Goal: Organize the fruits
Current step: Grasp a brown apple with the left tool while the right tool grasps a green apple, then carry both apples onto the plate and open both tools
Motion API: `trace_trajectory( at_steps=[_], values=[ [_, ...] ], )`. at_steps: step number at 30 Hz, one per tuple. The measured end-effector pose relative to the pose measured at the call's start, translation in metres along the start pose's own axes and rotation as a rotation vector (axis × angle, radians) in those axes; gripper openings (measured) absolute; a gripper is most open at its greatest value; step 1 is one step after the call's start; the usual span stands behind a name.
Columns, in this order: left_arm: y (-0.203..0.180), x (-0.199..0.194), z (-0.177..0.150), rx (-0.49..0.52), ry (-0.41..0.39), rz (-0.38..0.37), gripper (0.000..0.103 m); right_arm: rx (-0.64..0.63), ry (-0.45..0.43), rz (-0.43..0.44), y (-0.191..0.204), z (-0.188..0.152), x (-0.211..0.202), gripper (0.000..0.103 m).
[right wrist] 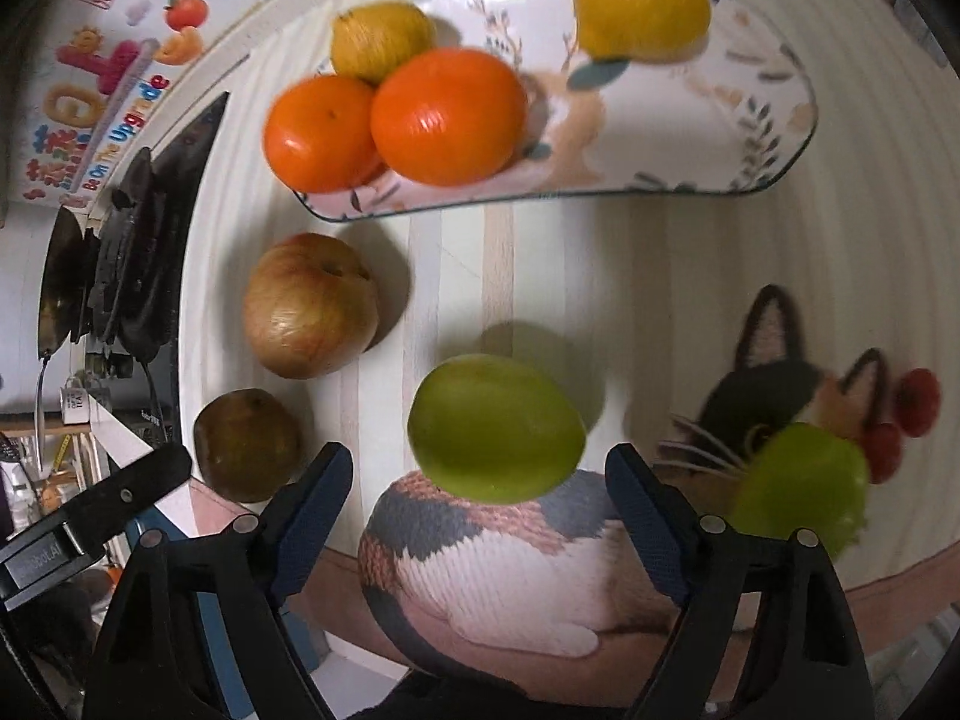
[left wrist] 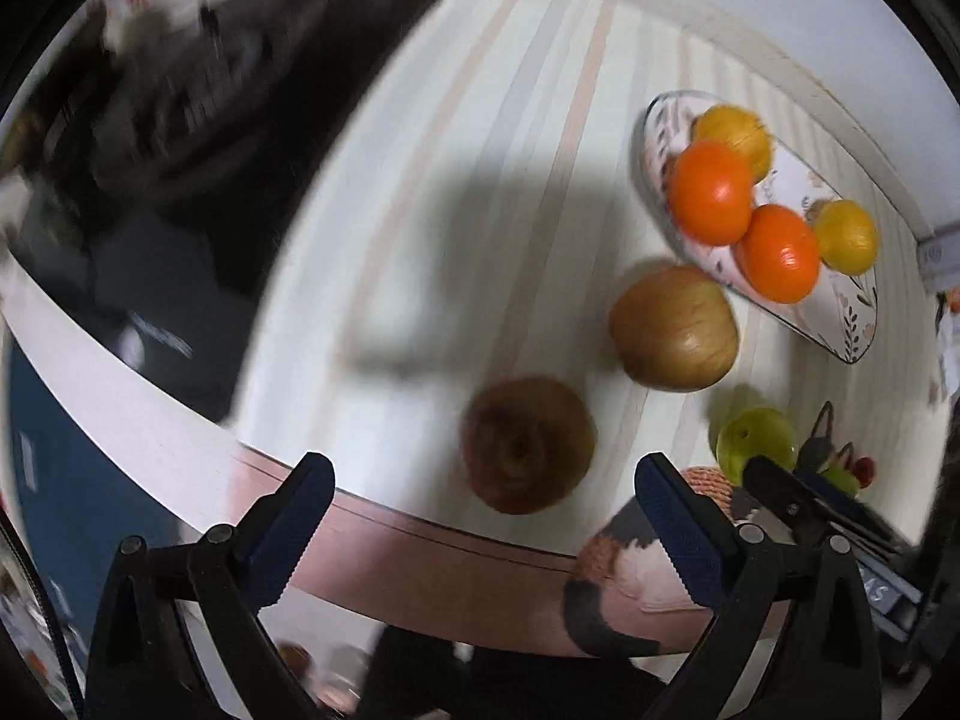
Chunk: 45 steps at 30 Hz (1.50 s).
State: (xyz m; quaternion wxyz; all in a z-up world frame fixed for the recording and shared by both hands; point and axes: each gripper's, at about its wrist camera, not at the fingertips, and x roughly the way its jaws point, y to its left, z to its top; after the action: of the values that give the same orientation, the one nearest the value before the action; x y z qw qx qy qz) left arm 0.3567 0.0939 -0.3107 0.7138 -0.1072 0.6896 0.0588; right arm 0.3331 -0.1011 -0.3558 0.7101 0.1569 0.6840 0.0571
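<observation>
wall poster point(right wrist: 114, 90) at upper left of the right wrist view: cartoon fruit and colourful letters, legible line "be on the upgrade"; the rest, in other characters, too warped to read. a white tag lower left carries small print, unreadable.

oval ceramic plate point(right wrist: 690, 138), glossy white with leaf and animal print and a thin dark rim, sits on a striped cream tablecloth point(right wrist: 660, 276). on the plate: two smooth, shiny oranges point(right wrist: 447, 117) touching each other, and two duller yellow citrus fruits point(right wrist: 642, 3) with fine ridged skin, one behind the oranges, one apart toward the plate's middle.

off the plate, on the cloth: a tan, streaked apple point(right wrist: 312, 306) near the plate's rim; a darker brown round fruit point(right wrist: 249, 444) near the table edge, possibly a russet pear or kiwi, too blurred to settle. two smooth green apples: one point(right wrist: 495, 426) just ahead of the right gripper point(right wrist: 480, 492), between its finger lines, another point(right wrist: 801, 486) to its right. a knitted calico cat-pattern mat point(right wrist: 498, 546) lies under them, coarse stitch, with red cherries printed beside the ears.

right gripper: jaws wide, holding nothing; fingers black with blue ribbed pads.

left gripper point(left wrist: 483, 504): jaws wide, nothing between them; it hangs above the table edge, the brown fruit point(left wrist: 528, 444) just ahead. left view is motion-blurred. dark stovetop point(left wrist: 198, 84) at far left.
</observation>
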Motion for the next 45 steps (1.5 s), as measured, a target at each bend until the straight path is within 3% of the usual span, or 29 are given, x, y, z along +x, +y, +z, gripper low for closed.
trace_trajectory(
  at_steps=[3, 7, 11, 14, 16, 18, 25, 37, 41, 45],
  values=[
    [0.004, 0.016, 0.005, -0.045, 0.051, -0.036, 0.103, 0.010, 0.018, 0.006, -0.002, 0.003, 0.014, 0.081],
    [-0.007, 0.029, 0.010, 0.003, 0.067, -0.023, 0.103, 0.008, 0.014, 0.006, -0.004, 0.005, 0.023, 0.067],
    [-0.017, 0.045, 0.013, 0.031, 0.103, -0.023, 0.102, 0.005, 0.018, 0.019, -0.005, 0.007, 0.022, 0.066],
    [-0.021, 0.053, 0.014, 0.043, 0.115, -0.024, 0.086, -0.022, 0.029, -0.003, -0.007, 0.001, 0.018, 0.066],
    [-0.023, 0.057, 0.012, 0.052, 0.116, -0.023, 0.068, -0.033, 0.045, -0.008, -0.007, -0.004, 0.017, 0.066],
    [-0.024, 0.059, 0.010, 0.052, 0.114, -0.013, 0.066, -0.037, 0.051, -0.009, -0.010, -0.009, 0.015, 0.066],
    [-0.023, 0.058, -0.002, 0.058, 0.100, -0.021, 0.064, -0.049, 0.058, -0.015, -0.007, -0.017, 0.014, 0.066],
    [-0.059, 0.060, -0.032, 0.161, 0.091, -0.014, 0.064, -0.057, 0.047, -0.024, -0.028, -0.023, 0.000, 0.066],
    [-0.076, 0.044, -0.034, 0.200, 0.066, -0.022, 0.064, -0.040, 0.019, 0.005, -0.028, -0.021, -0.012, 0.065],
    [-0.099, 0.007, -0.029, 0.240, 0.026, -0.095, 0.064, -0.004, -0.063, 0.059, -0.036, -0.008, -0.050, 0.065]
  ],
)
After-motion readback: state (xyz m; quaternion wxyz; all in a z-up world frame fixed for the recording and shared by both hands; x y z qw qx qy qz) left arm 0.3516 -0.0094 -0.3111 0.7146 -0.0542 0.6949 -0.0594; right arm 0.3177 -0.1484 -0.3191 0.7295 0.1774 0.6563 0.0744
